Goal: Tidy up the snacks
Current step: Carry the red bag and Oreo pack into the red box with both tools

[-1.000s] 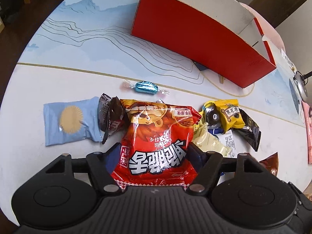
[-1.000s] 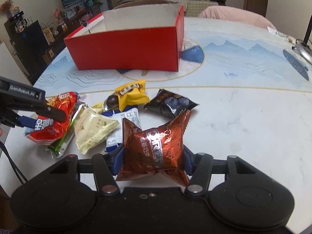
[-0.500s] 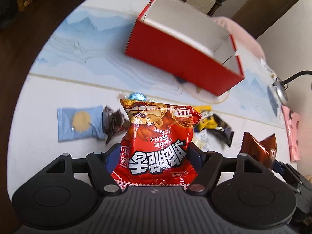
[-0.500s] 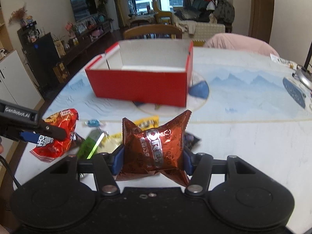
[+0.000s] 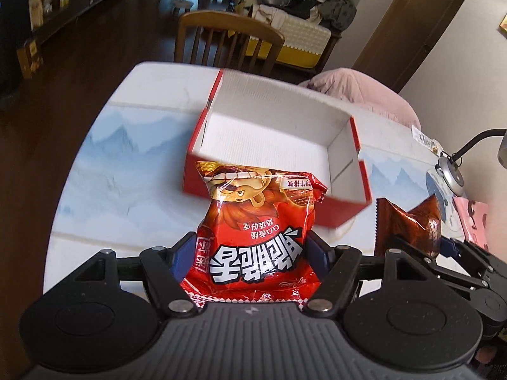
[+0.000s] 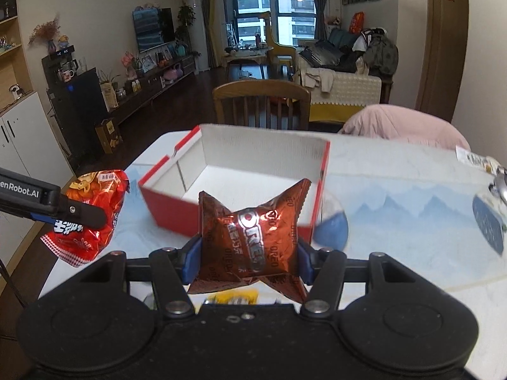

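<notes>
Both tongs have risen off the worktop: left tongs are clamping the red snack bag, right tongs the brown cookie packet, before the red box, a wooden chair standing behind.

Wooden chair behind table; sofa right of chair, TV left, dark window beyond, dark wood floor.

My red snack bag is shiny, crinkly plastic. My brown cookie pack gleams like foil. The red box is matt cardboard, white and ribbed inside. My grippers look like dull black plastic. The chair is smooth wood.
</notes>
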Motion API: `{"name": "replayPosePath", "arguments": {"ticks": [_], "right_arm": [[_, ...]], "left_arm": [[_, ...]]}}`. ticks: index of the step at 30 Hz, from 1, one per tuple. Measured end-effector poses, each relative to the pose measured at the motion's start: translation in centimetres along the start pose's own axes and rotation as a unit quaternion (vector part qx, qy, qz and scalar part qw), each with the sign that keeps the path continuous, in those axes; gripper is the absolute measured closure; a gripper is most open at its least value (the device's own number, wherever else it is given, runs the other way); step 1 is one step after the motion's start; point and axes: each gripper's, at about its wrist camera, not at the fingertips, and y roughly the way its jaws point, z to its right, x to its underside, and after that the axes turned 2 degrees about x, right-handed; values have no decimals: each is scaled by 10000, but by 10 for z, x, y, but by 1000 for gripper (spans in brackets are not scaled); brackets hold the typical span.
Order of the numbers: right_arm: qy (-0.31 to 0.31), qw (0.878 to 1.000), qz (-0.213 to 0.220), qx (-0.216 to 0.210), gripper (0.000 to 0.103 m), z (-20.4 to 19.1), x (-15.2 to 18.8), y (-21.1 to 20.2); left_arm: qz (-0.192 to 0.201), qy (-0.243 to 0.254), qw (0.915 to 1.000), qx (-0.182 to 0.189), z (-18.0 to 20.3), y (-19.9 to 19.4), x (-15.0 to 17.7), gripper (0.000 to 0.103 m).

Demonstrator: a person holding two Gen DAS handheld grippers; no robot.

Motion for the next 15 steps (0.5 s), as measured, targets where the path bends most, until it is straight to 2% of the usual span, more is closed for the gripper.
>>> {"name": "replayPosePath", "arguments": {"ticks": [7,15], "right_arm": [[-56,9999,-71,-47,45,11,-34,38],[-217,9991,-344,-68,45,18,-62,93]], "left_arm": [[129,291,9989,-336,18,24,-47,31],[-46,350,9973,-649,26,72,-97,31]]}}
